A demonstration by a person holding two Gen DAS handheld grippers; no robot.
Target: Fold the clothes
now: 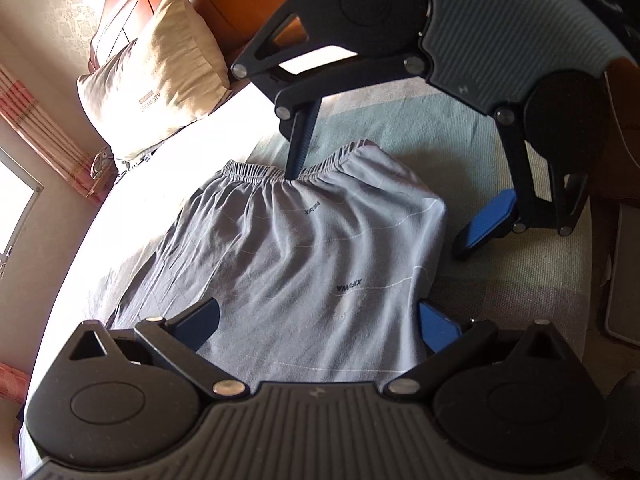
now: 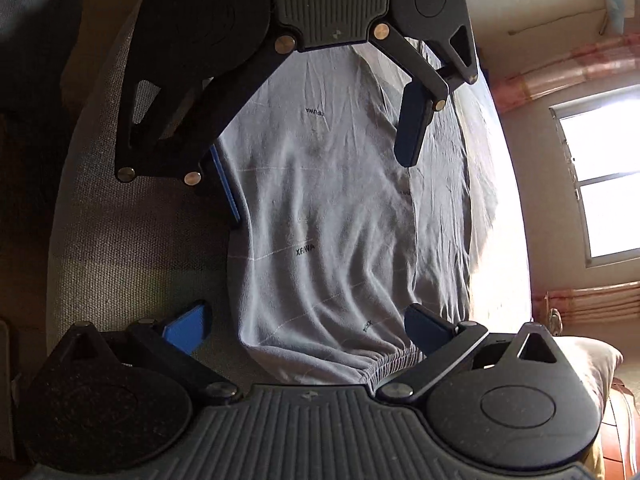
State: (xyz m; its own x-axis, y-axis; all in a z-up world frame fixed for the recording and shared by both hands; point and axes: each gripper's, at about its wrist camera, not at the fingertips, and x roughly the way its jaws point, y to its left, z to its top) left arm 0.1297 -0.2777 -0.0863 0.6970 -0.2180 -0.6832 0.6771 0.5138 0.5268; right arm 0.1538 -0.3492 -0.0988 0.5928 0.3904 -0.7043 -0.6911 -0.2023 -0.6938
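Splayed tongs [image 1: 320,320] over creased shorts [image 1: 320,248]

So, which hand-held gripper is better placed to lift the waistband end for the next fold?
Probably the right hand-held gripper: open, straddling the shorts' waistband. The left is at the opposite end.

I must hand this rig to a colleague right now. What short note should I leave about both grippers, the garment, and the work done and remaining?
Left gripper: open, jaws straddling the hem end of the grey shorts, nothing held.
Right gripper: open at the elastic waistband; one finger touches the band, no grip yet.
Shorts: lying on the bed, apparently already folded once lengthwise, wrinkled. A pillow is at the headboard.
Left to do: probably close on both ends and fold across, waistband to hem.
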